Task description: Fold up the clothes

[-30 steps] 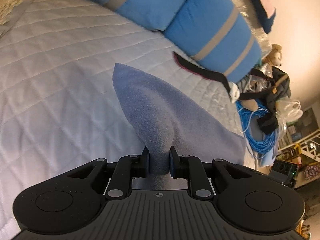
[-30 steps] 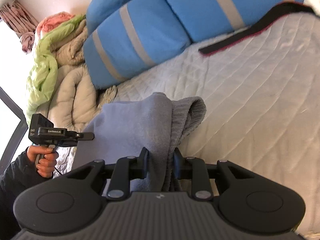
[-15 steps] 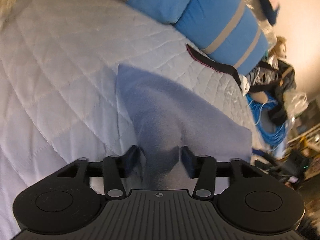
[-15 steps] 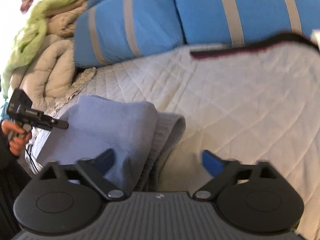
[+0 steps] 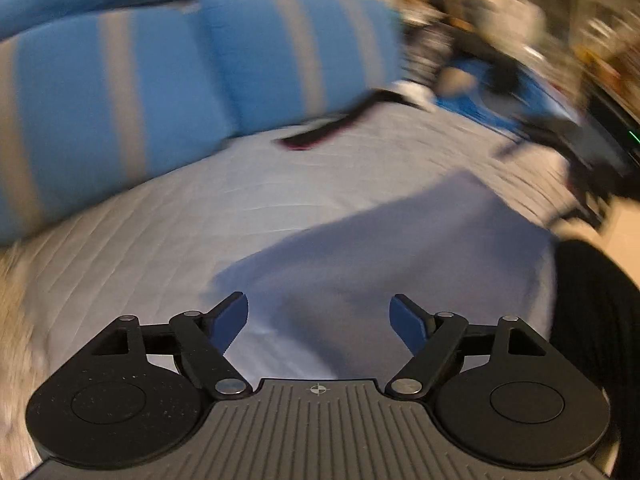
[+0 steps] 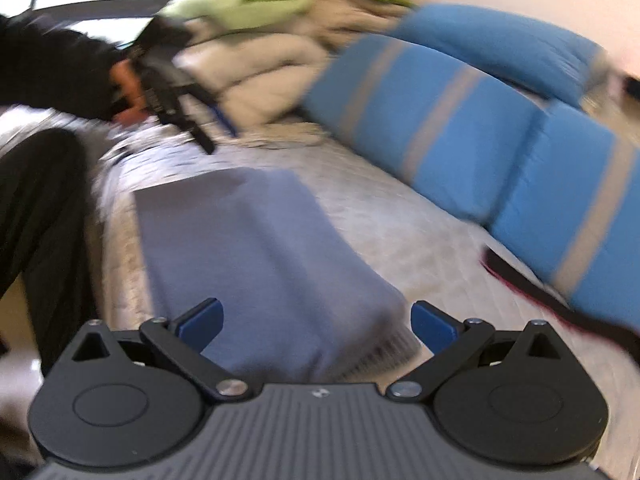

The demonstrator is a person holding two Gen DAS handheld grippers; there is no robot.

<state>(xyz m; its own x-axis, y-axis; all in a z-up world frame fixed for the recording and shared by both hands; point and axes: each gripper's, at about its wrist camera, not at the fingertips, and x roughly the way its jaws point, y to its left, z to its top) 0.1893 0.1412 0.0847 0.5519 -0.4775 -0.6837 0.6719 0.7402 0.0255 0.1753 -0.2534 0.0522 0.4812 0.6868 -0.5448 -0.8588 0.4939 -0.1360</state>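
Both grippers, left [image 5: 319, 316] and right [image 6: 317, 322], hover with jaws wide and empty; the grey garment [image 6: 256, 256] lies folded flat on the bed [image 5: 160, 232], maybe finished, maybe awaiting another fold.

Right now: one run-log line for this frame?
left gripper: open | right gripper: open | grey-blue garment: folded on bed, released

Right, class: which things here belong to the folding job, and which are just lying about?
Job:
grey-blue garment, folded on the bed
left gripper, open
right gripper, open

Lying about:
blue striped pillows
dark strap
green and beige bedding pile
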